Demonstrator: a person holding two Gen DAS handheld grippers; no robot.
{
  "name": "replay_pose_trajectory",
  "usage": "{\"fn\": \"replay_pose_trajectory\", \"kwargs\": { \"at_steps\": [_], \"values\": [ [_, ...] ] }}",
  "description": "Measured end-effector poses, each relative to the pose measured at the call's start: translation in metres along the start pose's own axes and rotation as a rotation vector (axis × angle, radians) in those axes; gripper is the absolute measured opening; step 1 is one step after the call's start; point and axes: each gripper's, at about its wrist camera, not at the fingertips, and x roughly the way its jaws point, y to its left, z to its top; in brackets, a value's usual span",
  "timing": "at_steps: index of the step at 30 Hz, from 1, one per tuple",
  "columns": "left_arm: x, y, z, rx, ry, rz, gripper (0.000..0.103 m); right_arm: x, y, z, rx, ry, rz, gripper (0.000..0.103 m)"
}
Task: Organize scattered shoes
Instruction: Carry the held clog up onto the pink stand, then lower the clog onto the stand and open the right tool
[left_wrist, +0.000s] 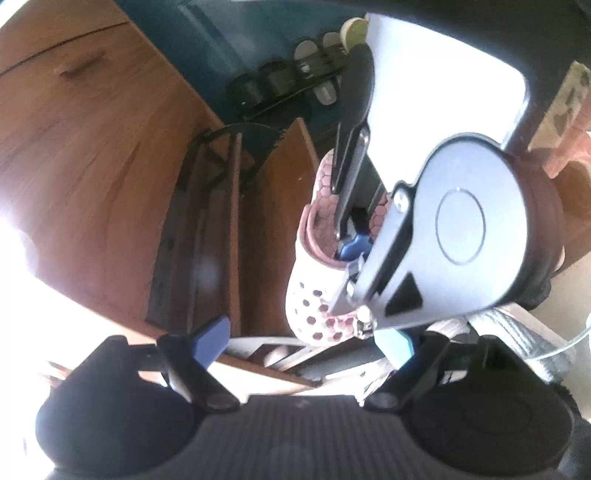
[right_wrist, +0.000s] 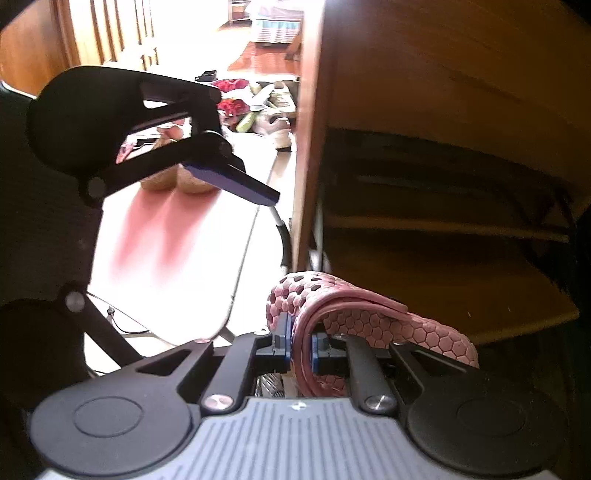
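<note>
Shoe: pink and white clog (left_wrist: 317, 273) with little holes, up in the air beside the wooden shoe cabinet (left_wrist: 110, 166), near its open dark shelves (right_wrist: 443, 229).
Right tool: (right_wrist: 300, 347) pinched nearly closed on the clog's pink rim; blue pads (right_wrist: 281, 334) press it from both sides.
Left tool: (left_wrist: 303, 341) partly open, nothing between its blue fingers (left_wrist: 212, 338); it sits just below the clog's toe.
Other shoes: dark sandals (left_wrist: 280, 79) lined up on the floor by the blue wall; a pile of shoes (right_wrist: 262, 110) lies on the floor past the cabinet's edge.
Bench: white folding one (right_wrist: 184, 258) to the left of the cabinet, very bright.
</note>
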Motion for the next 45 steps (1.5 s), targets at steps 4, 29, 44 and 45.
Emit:
{"fn": "replay_pose_trajectory", "kwargs": {
  "at_steps": [4, 29, 44, 45],
  "values": [
    [-0.008, 0.011, -0.013, -0.016, -0.01, 0.028, 0.092, 0.005, 0.011, 0.02, -0.025, -0.002, 0.012, 0.01],
    [-0.051, 0.054, -0.169, -0.354, 0.087, 0.072, 0.097, 0.066, 0.133, 0.107, -0.358, 0.076, 0.189, 0.01],
    [-0.048, 0.064, -0.206, -0.431, 0.14, 0.072, 0.103, 0.111, 0.168, 0.116, -0.368, 0.174, 0.278, 0.011],
    [-0.048, 0.064, -0.207, -0.43, 0.143, 0.071, 0.103, 0.114, 0.166, 0.115, -0.347, 0.184, 0.278, 0.012]
  ]
}}
